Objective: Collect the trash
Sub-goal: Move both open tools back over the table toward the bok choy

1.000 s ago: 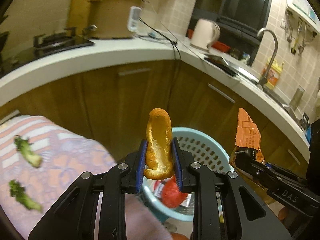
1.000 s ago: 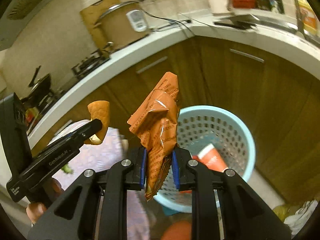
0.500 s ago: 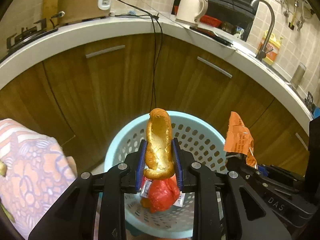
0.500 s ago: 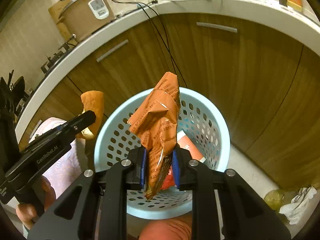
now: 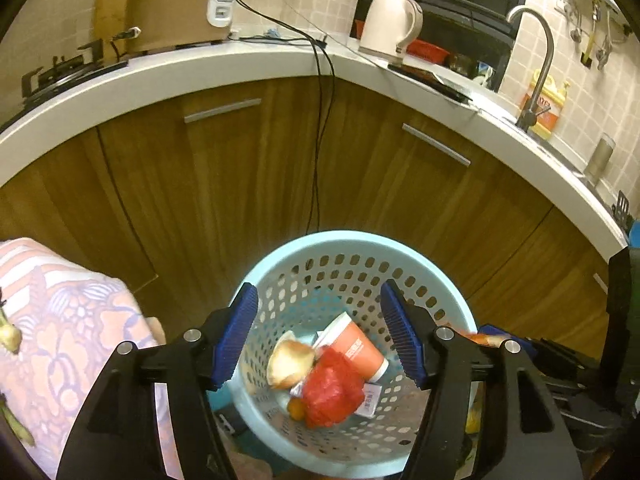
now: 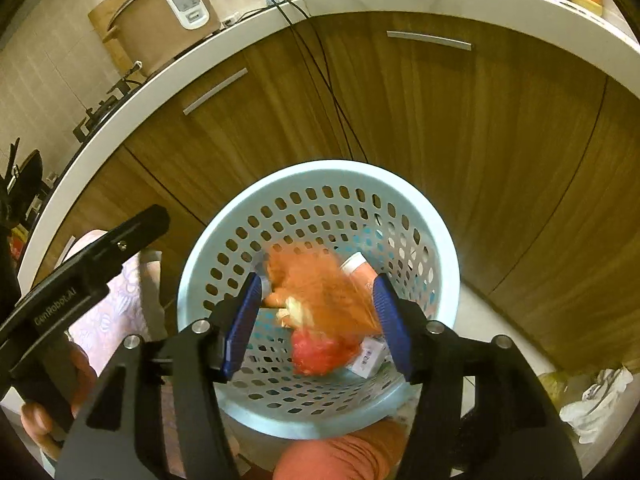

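Note:
A pale blue perforated basket (image 5: 360,240) stands on the floor below both grippers. My left gripper (image 5: 320,336) hangs over it, its jaws opening with nothing between them. The orange-yellow peel (image 5: 290,364) lies inside beside a red bag (image 5: 330,388) and an orange cup (image 5: 356,348). My right gripper (image 6: 318,320) is also over the basket (image 6: 320,168) with its jaws opening. The orange wrapper (image 6: 320,284) is a blur between its pads, dropping free. The left gripper's arm (image 6: 80,280) shows at the left of the right wrist view.
Brown cabinet doors (image 5: 224,184) under a white counter (image 5: 160,76) curve behind the basket, and a black cable (image 5: 320,152) hangs down them. A patterned cloth (image 5: 72,332) with green scraps lies at the left. Crumpled tissue (image 6: 600,396) lies on the floor at the right.
Both grippers sank over the basket and opened. The peel left the left jaws and lies in the basket. The wrapper slipped from the right jaws and is falling.

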A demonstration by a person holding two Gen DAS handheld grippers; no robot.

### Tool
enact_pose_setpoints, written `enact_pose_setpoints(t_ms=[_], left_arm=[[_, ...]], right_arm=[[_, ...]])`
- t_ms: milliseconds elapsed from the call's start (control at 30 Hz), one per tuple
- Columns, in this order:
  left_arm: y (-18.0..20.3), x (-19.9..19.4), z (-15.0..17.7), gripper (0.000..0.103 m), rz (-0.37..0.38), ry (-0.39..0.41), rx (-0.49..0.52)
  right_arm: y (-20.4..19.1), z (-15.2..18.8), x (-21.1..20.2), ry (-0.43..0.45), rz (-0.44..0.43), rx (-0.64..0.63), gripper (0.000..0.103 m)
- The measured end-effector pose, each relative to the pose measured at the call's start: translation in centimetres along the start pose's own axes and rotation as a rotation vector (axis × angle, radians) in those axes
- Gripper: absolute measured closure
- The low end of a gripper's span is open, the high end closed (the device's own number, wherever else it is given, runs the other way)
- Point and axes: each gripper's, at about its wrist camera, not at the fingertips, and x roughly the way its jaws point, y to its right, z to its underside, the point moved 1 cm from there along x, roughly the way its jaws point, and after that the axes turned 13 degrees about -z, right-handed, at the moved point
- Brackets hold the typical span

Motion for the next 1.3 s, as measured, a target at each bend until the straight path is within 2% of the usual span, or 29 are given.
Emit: enact_pose_setpoints(t_ms=[333,600,833,933,967,1100,1200,1300], left_arm=[[-2.0,-3.6,-0.1,0.039,0.004,0.05,-0.064],[-4.4,-6.3,0.7,0.038,-0.036,0.086,-0.112],[-9.4,-8.9,2.2,0.038,-0.133,0.11,-0.222],[-12.9,-10.3,3.5,0.038,-0.225,0.11,-0.32],[-13.9,-10.7,3.9,0.038,-0.245,0.109,-0.348],[-18.5,-12.3,6.6,0.038,-0.339,0.118,-0.482],[-21.7,-13.1,8.9,0.038,-0.399,0.107,-0.556],[-23.8,-12.7,10.5,0.04,-0.392,0.063,-0.612]], right_arm=[[-2.5,-0.1,-2.5,0.051,-0.002,-0.048,0.049],[-4.7,0.2,-3.3,0.066,-0.028,-0.083,0.049],[-9.3,0.4,-2.5,0.07,-0.092,-0.179,0.049],[-12.1,1.1,-1.2,0.051,-0.129,-0.231,0.05],[-13.1,1.4,-0.6,0.039,-0.139,-0.253,0.052],[-16.2,2.7,1.5,-0.017,-0.17,-0.325,0.07],[-18.1,3.6,2.6,-0.041,-0.191,-0.363,0.071],[-19.3,4.2,3.6,-0.063,-0.208,-0.373,0.071]])
